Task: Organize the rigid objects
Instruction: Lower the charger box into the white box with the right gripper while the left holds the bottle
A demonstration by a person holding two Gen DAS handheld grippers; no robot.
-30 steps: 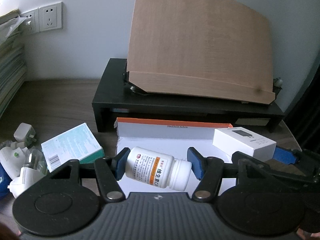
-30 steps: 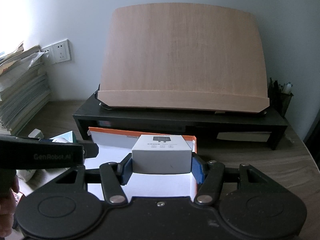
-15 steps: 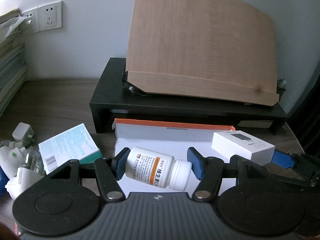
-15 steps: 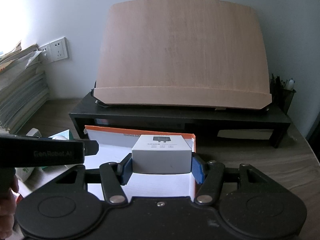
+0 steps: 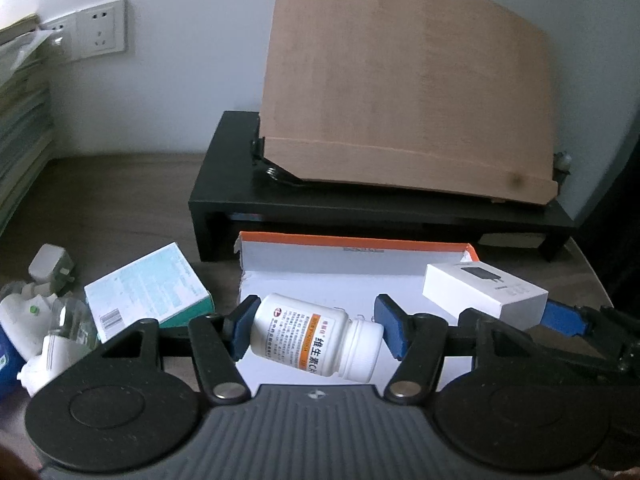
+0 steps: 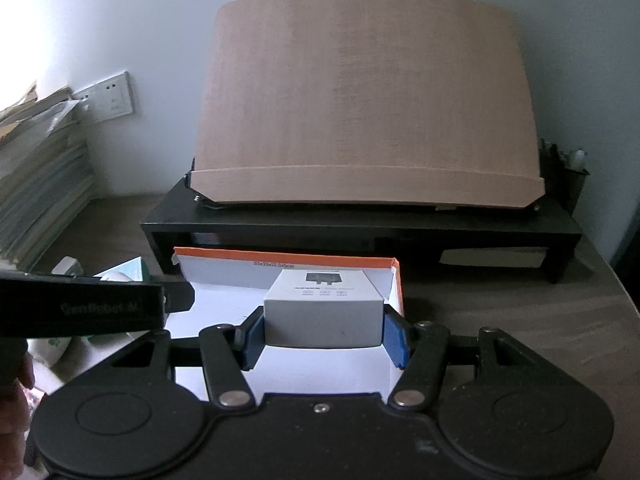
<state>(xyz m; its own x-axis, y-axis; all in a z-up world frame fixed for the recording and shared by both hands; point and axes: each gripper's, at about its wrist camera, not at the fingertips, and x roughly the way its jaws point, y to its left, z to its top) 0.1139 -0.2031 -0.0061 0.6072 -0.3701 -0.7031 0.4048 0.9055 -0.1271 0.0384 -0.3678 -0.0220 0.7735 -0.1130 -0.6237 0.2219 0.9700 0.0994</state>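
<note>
Left wrist view: left gripper [image 5: 316, 330] clamps a white pill bottle [image 5: 316, 338] lying sideways, tilted, between its blue pads [image 5: 240, 330]; base on the left pad, ribbed screw cap on the right pad. Smooth plastic cylinder, label with an orange stripe and printed text. It hangs over the white floor of an open cardboard tray [image 5: 352, 276], orange along the rim, matte inside.

Right of it in this frame, right gripper [image 5: 516, 316] comes in from the lower right, jaws narrow around a small white box [image 5: 484, 294], a matte rectangular carton with a dark product print on top, over the tray's right end.

Right wrist view: same box [image 6: 322, 310] sits square between the blue pads [image 6: 394, 338], both sides in contact, above the tray [image 6: 224, 276]. Left gripper's black body [image 6: 80, 310] crosses the left edge.

Lower left of the left view: teal-and-white carton [image 5: 146, 292] flat on the wood-grain desk [image 5: 120, 204], beside a cluster of white plastic items, too blurred to identify. Upper centre: tilted light-wood board [image 5: 404, 108] on a black riser shelf [image 5: 240, 200]. Upper left: wall sockets [image 5: 100, 28], and a paper stack [image 5: 20, 112].
</note>
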